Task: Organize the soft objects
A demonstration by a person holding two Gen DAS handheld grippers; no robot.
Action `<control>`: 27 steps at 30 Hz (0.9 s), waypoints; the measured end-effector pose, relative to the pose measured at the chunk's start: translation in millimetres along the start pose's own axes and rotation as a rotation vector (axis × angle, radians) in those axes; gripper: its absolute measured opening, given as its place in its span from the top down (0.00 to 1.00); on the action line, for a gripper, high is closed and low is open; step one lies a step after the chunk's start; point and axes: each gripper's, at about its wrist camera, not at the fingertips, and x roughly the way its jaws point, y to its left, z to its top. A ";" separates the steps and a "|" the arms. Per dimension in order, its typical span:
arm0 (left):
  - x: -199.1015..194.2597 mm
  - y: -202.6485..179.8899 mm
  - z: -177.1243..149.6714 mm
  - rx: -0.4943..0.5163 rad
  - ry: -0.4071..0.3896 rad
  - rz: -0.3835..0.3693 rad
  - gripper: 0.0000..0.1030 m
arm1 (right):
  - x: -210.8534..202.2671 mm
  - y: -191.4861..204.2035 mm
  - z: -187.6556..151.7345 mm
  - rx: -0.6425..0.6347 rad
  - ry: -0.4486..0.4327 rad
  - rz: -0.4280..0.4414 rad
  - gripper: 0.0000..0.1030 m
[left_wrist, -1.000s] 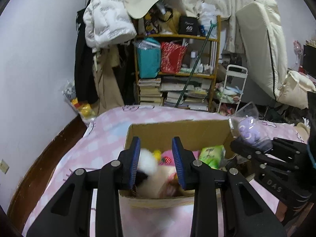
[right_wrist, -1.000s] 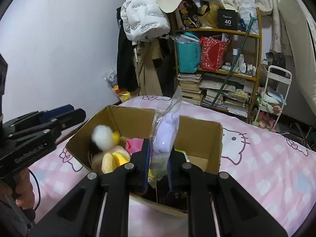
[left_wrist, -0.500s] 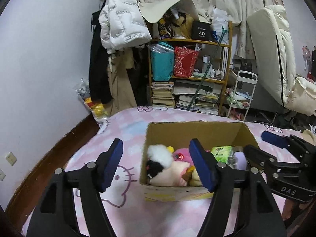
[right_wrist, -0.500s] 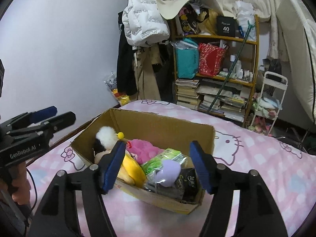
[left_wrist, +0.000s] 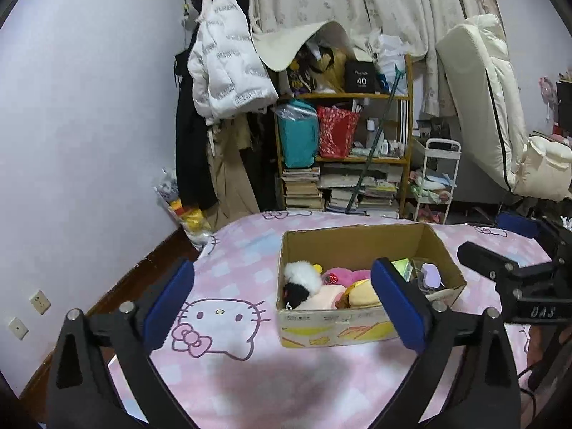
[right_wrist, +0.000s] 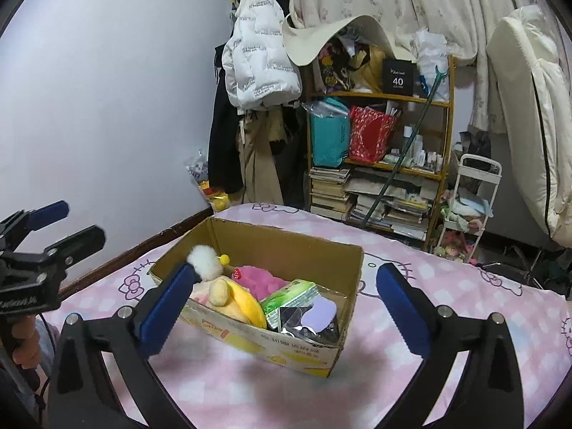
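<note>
A cardboard box (left_wrist: 443, 250) (right_wrist: 350, 261) stands on the pink Hello Kitty bed. In it lie a white and black plush (left_wrist: 304, 277), a pink plush (right_wrist: 255, 280), a yellow plush (right_wrist: 243, 304), a green tissue pack (right_wrist: 289, 296) and a purple toy in a clear bag (right_wrist: 320, 316). My left gripper (left_wrist: 282, 300) is open and empty, held back from the box's near side. My right gripper (right_wrist: 282, 307) is open and empty, above and short of the box. Each gripper shows at the edge of the other's view.
The pink bedspread (left_wrist: 221, 261) covers the bed. Behind it stand a cluttered wooden bookshelf (left_wrist: 343, 157), hanging coats with a white puffer jacket (left_wrist: 228, 71), a small white cart (left_wrist: 436, 178) and a cream mattress (left_wrist: 479, 100) leaning on the wall.
Both grippers let go of their soft items, which now lie in the box, opened wide and drew back and up from the box.
</note>
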 end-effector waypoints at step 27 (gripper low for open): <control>-93.0 1.0 -21.6 -0.039 -0.087 0.022 0.02 | -87.5 -1.1 -15.4 0.012 -0.133 -0.051 0.00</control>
